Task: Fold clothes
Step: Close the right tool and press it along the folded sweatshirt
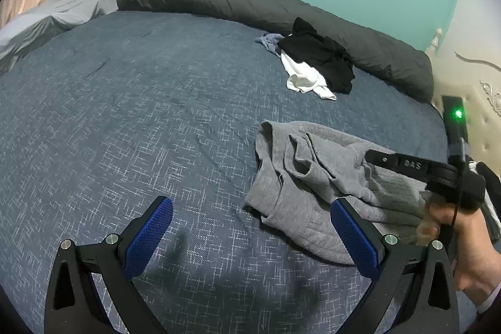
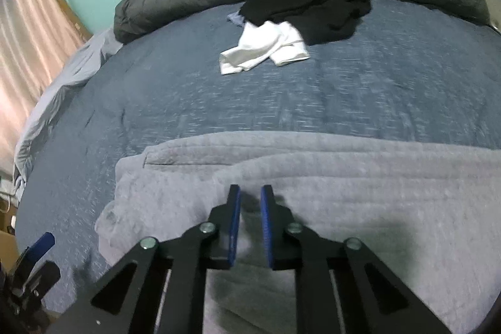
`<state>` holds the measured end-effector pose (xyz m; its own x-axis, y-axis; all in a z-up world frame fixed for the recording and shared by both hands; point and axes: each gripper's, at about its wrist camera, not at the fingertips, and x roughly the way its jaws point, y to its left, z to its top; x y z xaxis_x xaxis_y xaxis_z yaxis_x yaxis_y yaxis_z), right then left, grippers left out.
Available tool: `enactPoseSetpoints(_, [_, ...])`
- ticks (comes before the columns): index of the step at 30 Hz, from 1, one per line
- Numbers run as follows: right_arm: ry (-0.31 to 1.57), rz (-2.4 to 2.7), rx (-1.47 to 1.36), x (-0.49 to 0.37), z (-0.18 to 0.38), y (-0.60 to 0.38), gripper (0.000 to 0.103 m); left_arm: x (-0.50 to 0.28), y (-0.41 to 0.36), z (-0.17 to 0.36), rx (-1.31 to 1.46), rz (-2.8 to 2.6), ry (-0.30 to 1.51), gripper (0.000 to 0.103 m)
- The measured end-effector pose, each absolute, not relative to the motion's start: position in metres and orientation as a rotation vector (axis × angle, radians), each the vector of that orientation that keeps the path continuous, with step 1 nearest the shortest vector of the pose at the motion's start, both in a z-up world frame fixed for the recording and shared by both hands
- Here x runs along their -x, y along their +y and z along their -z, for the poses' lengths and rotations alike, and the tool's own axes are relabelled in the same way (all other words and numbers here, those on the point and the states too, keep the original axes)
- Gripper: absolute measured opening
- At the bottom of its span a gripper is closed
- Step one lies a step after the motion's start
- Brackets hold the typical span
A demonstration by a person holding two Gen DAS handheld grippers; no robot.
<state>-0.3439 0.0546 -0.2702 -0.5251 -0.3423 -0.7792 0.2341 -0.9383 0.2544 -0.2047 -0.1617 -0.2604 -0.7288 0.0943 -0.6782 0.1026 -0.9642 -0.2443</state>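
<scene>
A crumpled grey quilted garment (image 1: 316, 177) lies on the blue bedspread (image 1: 125, 115), right of centre in the left wrist view. My left gripper (image 1: 250, 215) is wide open and empty, just left of the garment above the bedspread. My right gripper (image 2: 250, 199) hovers over the grey garment (image 2: 344, 177) with its jaws narrowly apart and nothing clamped between them. It also shows in the left wrist view (image 1: 375, 157), reaching over the garment from the right. A pile of black (image 2: 307, 8), white (image 2: 266, 49) and pale blue (image 2: 236, 18) clothes lies farther back.
A rolled dark grey duvet (image 1: 250, 5) runs along the far edge by the teal wall. A light grey sheet (image 1: 47, 17) is bunched at the left. A cream headboard (image 1: 479, 102) stands at the right. The clothes pile also shows in the left wrist view (image 1: 316, 58).
</scene>
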Motion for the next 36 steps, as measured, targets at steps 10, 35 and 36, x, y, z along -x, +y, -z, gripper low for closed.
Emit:
enactPoseSetpoints(10, [-0.186, 2.44, -1.268, 0.333, 0.268, 0.043, 0.004, 0.206, -0.164, 0.262, -1.165, 2.88, 0.439, 0.103])
enactPoseSetpoints(35, [-0.526, 2.358, -1.141, 0.224, 0.244, 0.152, 0.004, 0.208, -0.155, 0.268, -1.184, 2.884, 0.421, 0.103])
enactPoseSetpoints(36, [-0.536, 2.364, -1.135, 0.22, 0.244, 0.156, 0.004, 0.209, -0.154, 0.268, -1.184, 2.882, 0.426, 0.103])
